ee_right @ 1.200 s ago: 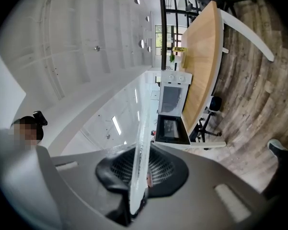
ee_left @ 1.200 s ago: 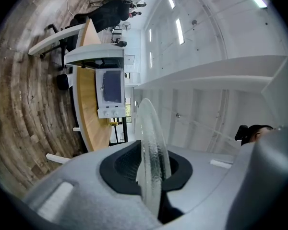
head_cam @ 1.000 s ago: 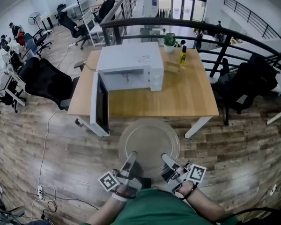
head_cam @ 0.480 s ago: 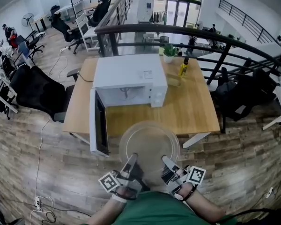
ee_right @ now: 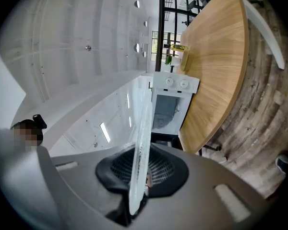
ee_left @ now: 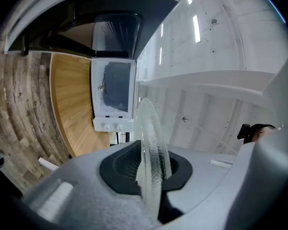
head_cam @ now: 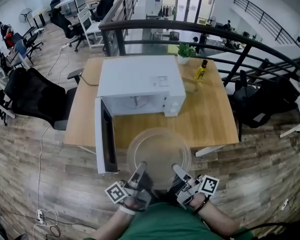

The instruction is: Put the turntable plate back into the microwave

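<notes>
A clear glass turntable plate (head_cam: 159, 155) hangs level in front of me, over the table's near edge. My left gripper (head_cam: 140, 168) is shut on its near left rim and my right gripper (head_cam: 175, 169) on its near right rim. In the left gripper view the plate (ee_left: 151, 147) stands edge-on between the dark pads. The right gripper view shows the plate (ee_right: 140, 150) the same way. The white microwave (head_cam: 140, 84) sits on the wooden table (head_cam: 205, 119) with its door (head_cam: 104, 139) swung open toward me at the left. Its cavity (head_cam: 135, 104) faces me.
A yellow bottle (head_cam: 202, 69) and a small potted plant (head_cam: 184, 51) stand behind the microwave at the right. A glass (head_cam: 191, 86) is beside it. A black railing (head_cam: 250, 39) curves behind the table. Black office chairs (head_cam: 35, 94) stand at the left and right (head_cam: 260, 104).
I have moved closer to the table with the plate held in both grippers. The microwave and its open door look larger and nearer, and the plate now overlaps the table's edge.
</notes>
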{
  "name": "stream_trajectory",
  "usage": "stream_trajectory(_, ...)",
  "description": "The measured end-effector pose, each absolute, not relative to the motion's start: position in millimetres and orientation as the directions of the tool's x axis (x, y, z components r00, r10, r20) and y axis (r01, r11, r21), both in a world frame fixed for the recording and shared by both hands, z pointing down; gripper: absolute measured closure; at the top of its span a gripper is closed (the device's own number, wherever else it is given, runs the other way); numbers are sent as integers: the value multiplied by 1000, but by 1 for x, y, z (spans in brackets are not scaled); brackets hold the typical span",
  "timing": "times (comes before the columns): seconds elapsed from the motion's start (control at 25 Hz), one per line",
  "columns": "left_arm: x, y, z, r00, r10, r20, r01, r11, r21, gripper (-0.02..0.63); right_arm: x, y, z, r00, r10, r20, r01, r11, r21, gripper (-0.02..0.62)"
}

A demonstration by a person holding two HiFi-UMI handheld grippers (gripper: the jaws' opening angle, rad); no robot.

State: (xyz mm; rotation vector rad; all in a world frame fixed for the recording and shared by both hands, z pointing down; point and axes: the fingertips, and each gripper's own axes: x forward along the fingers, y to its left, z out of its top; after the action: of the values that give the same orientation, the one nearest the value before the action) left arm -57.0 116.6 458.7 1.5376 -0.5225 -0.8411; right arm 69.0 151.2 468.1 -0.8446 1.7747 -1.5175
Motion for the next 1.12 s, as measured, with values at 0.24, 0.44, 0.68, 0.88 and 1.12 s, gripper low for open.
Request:
stream_trajectory(0.24,-63,91,480,607,-779,-159,111,-115,987,571,64,120,491,-620,-783,-42,-37,83,-996,560)
stream_trajectory(0.44,-68,66,481,555,-819,-143,98,-107,989,569,60,87,497,-672,-740,-40,-18,70,-997,560)
stream_trajectory(0.68,-56,32,483,501,-855,-133,76,-109,991,571,72,43,499,-736,-676,-43,-9,74,-997,558)
stream_trajectory(0.88,-53,8,491,458,-881,-123,30,-123,992,571,78,12,511,-777,-629,-30,-7,56,-998,559)
stream_trajectory(1.12,-49,-9,506,402,-912,-83,-3,-92,996,571,79,-14,527,-822,-569,-29,15,29,-999,558)
